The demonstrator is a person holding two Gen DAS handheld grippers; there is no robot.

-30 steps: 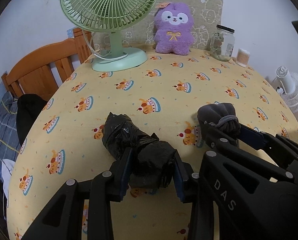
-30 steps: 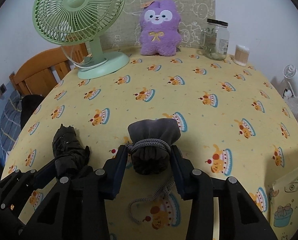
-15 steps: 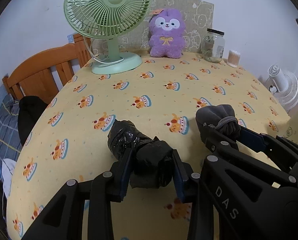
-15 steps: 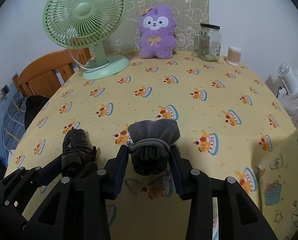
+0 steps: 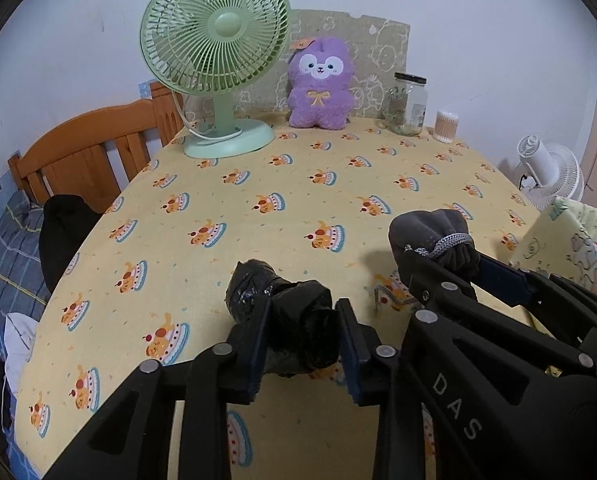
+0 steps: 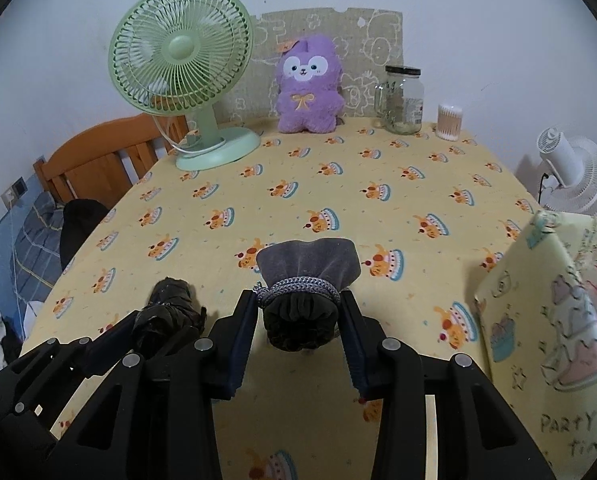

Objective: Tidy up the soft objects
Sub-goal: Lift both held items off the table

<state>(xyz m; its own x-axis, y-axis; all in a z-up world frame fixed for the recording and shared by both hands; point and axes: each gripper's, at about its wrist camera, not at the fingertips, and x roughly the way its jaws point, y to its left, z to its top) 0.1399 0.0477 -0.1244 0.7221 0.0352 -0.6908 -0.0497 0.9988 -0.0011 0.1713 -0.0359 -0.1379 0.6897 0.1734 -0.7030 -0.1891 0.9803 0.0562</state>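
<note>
A crumpled black plastic bag point(image 5: 294, 320) is pinched between the closing left gripper point(image 5: 303, 344) fingers; beside it, a grey drawstring pouch point(image 6: 304, 300) is clamped by the right gripper point(image 6: 298, 332), nearer than the green fan point(image 6: 182, 76) on the worktop point(image 6: 338, 192).

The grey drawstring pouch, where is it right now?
The grey drawstring pouch sits between the right gripper pads, centre of the right wrist view, with the black bundle in the left gripper beside it.
</note>
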